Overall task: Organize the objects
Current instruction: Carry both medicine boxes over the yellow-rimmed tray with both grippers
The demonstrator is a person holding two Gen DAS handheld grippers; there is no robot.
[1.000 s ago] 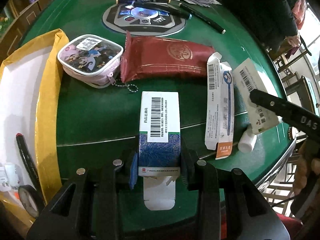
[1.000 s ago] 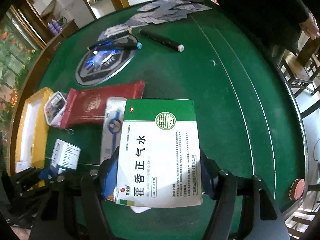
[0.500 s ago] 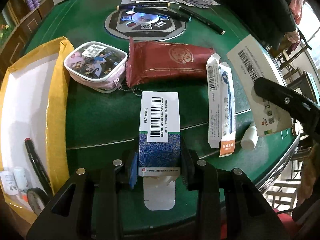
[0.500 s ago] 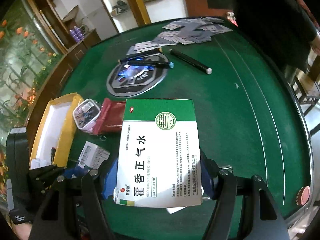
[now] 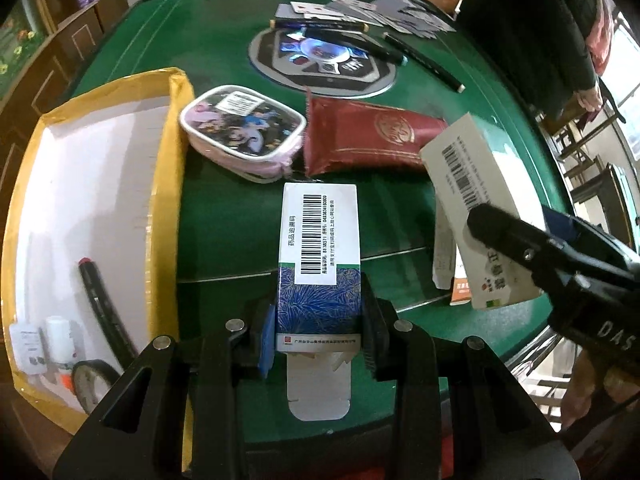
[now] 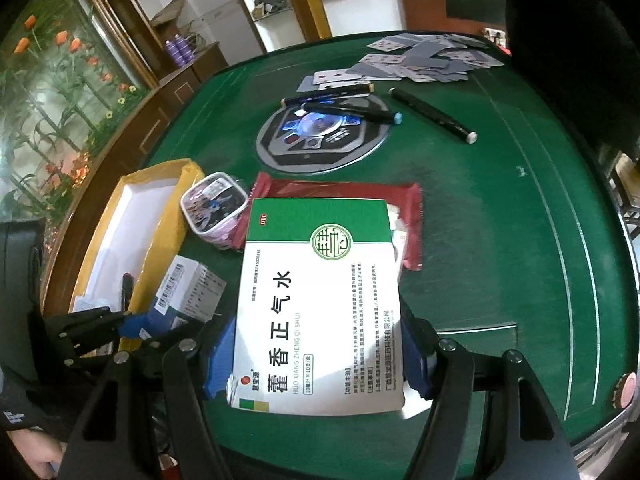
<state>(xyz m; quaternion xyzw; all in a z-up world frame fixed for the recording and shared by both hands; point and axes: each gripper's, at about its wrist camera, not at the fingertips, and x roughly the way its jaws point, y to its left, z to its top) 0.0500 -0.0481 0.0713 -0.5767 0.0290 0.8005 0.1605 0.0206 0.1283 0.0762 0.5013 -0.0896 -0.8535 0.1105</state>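
Medicine boxes are both clamped and lifted: left gripper (image 5: 319, 330) grasps the blue box (image 5: 319, 256), right gripper (image 6: 316, 354) the green box (image 6: 320, 304). Carry them level toward the yellow tray (image 5: 170, 200) at nine o'clock.

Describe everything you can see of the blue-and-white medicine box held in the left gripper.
The blue-and-white medicine box is a slim cardboard carton, white on its far part with a barcode label and Chinese print, and blue with a leafy pattern on its near part. Its near end flap hangs open. The left gripper clamps its blue end between both fingers, holding it above the green table beside the yellow-rimmed box.
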